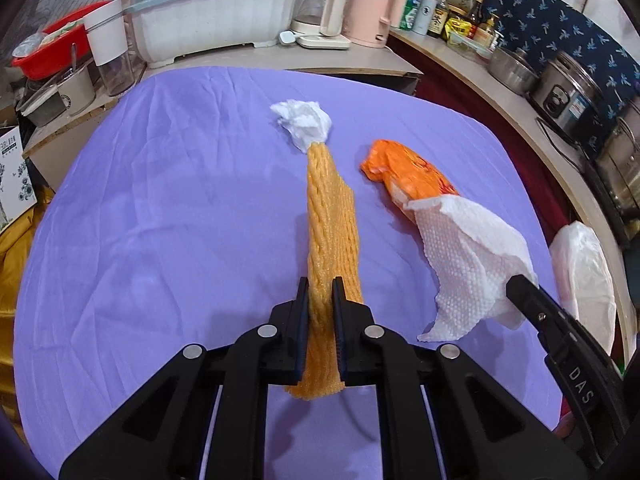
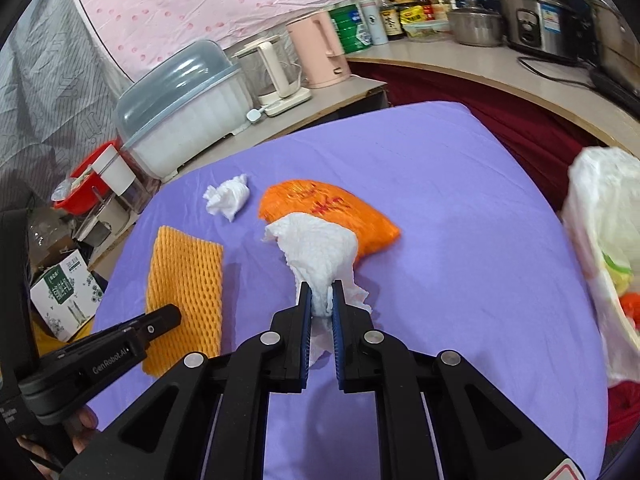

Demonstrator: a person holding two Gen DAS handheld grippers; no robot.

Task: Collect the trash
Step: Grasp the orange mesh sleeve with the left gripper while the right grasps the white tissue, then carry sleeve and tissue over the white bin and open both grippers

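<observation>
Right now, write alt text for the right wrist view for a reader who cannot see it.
The right gripper is shut on a crumpled white paper towel above a purple tablecloth. Behind it lie an orange plastic bag and a small white tissue wad; to the left, the left gripper holds a yellow foam fruit net.

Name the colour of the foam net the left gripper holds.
Yellow-orange foam net with a diamond mesh pattern, shown best in the right wrist view.
</observation>
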